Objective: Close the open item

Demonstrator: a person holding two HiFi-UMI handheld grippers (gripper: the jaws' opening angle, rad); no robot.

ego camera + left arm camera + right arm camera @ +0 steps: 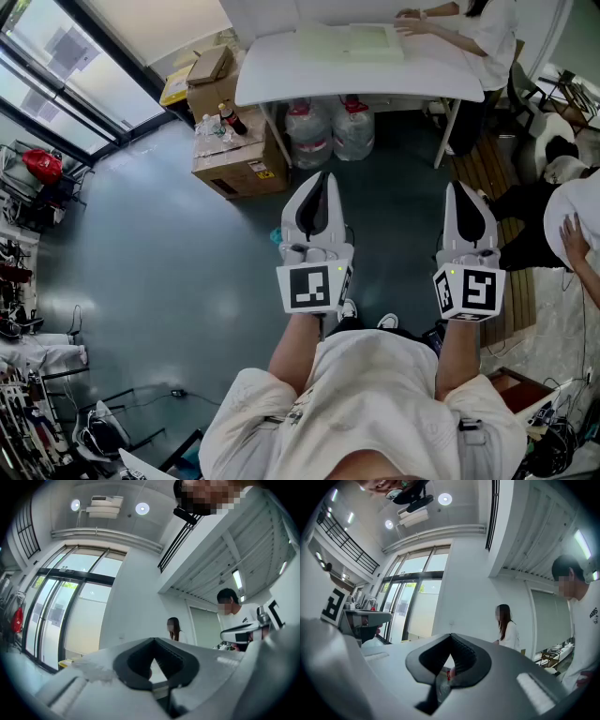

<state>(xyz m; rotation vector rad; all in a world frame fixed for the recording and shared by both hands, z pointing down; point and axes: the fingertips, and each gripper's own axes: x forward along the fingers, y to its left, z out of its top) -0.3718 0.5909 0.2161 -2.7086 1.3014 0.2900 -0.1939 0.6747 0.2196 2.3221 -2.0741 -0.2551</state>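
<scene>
A pale, flat item (356, 42) lies spread on the white table (281, 80) at the far side of the room; I cannot tell what it is. A seated person (483, 28) rests a hand on it. My left gripper (319, 180) and right gripper (460, 187) are held side by side above the grey floor, pointing toward that table and well short of it. Both are shut, tips together, with nothing between them. In the left gripper view my left gripper (153, 639) points up at the wall and ceiling. In the right gripper view my right gripper (451, 635) does the same.
Two large water jugs (330, 129) stand under the table. Cardboard boxes (234, 150) with bottles on top sit to its left. Another person (572, 225) stands at the right by a wooden strip of floor. Clutter and cables line the left wall below the windows.
</scene>
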